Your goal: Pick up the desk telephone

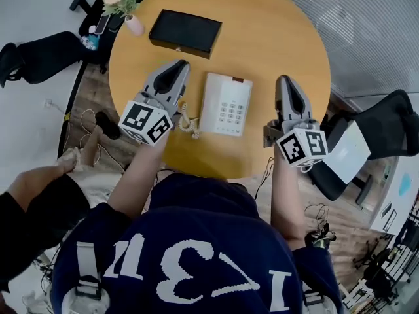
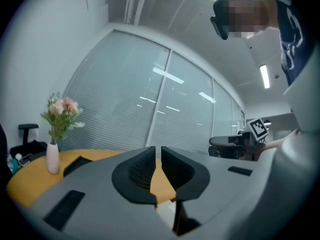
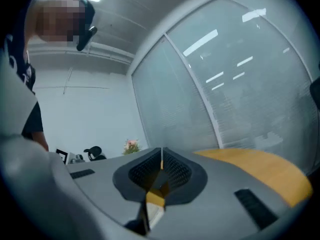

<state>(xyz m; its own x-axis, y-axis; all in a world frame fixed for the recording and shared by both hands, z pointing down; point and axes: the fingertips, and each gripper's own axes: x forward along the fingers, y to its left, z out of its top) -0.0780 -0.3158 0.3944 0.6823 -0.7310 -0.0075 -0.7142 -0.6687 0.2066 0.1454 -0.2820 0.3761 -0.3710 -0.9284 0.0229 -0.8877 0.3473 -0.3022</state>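
A white desk telephone (image 1: 226, 104) lies on the round wooden table (image 1: 275, 38), keypad up, its coiled cord (image 1: 186, 122) at its left side. My left gripper (image 1: 180, 67) hovers just left of the phone, jaws shut and empty. My right gripper (image 1: 287, 84) is to the phone's right, also shut with nothing held. In the left gripper view the shut jaws (image 2: 156, 156) point level across the tabletop (image 2: 30, 181); the right gripper view shows its closed jaws (image 3: 161, 161) the same way. The phone is not seen in either gripper view.
A black flat box (image 1: 185, 33) lies behind the phone. A white vase with pink flowers (image 1: 128, 8) stands at the table's back left, the vase (image 2: 53, 156) also in the left gripper view. Office chairs (image 1: 376, 136) stand around the table. Another person's hand (image 1: 39, 178) is at the left.
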